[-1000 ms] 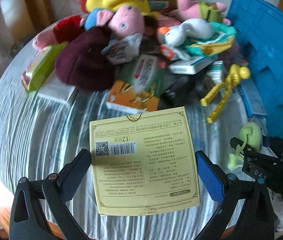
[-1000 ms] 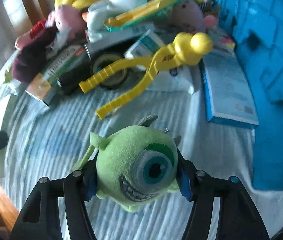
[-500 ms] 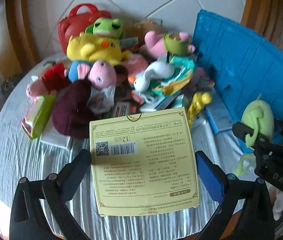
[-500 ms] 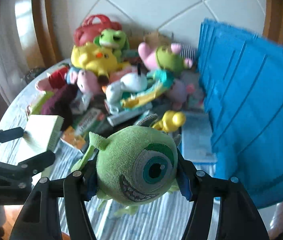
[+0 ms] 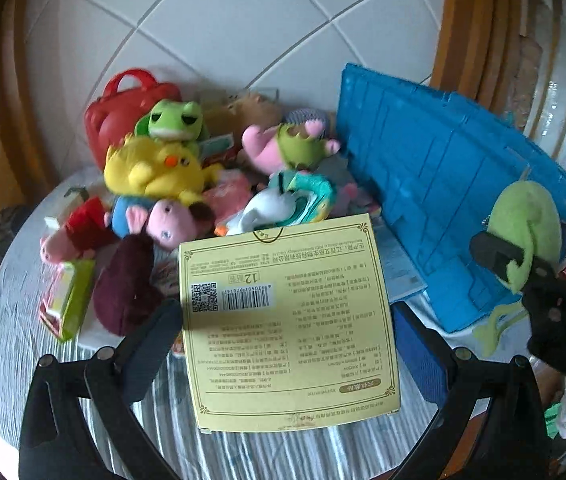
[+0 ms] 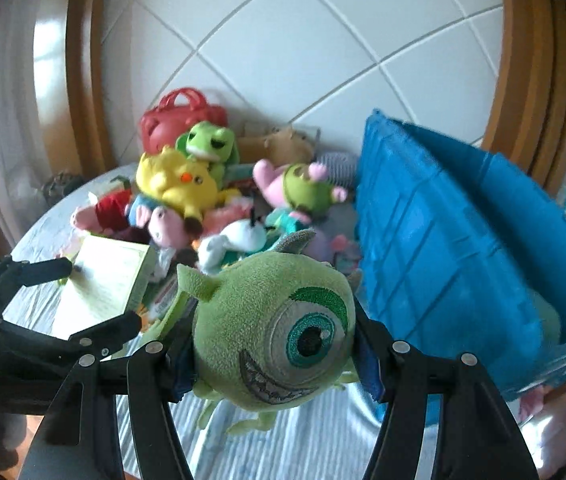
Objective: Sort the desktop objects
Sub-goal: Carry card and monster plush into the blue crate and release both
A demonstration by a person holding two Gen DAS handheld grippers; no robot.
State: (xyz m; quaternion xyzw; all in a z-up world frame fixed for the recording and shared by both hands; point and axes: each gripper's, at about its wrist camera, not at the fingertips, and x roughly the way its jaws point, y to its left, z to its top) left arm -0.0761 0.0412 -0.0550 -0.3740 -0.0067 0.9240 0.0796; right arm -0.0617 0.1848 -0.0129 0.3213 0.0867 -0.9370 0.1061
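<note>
While the pile of toys and boxes is left lying at the far side of the table, both grippers have been raised well clear of the striped cloth over the last 1 second, so that the wall tiles now fill the upper part of each view. The left gripper is clamped on a flat yellow box, held by its 2 side edges with the printed face up. The right gripper is clamped on a green one-eyed plush toy, squeezed between both blue pads. The blue crate has been brought nearer to the plush toy, which is now seen level with its rim in the left view. By that, 2 items are judged to be in carriage together, the plush probably toward the crate; where the box is meant to go cannot be told.
</note>
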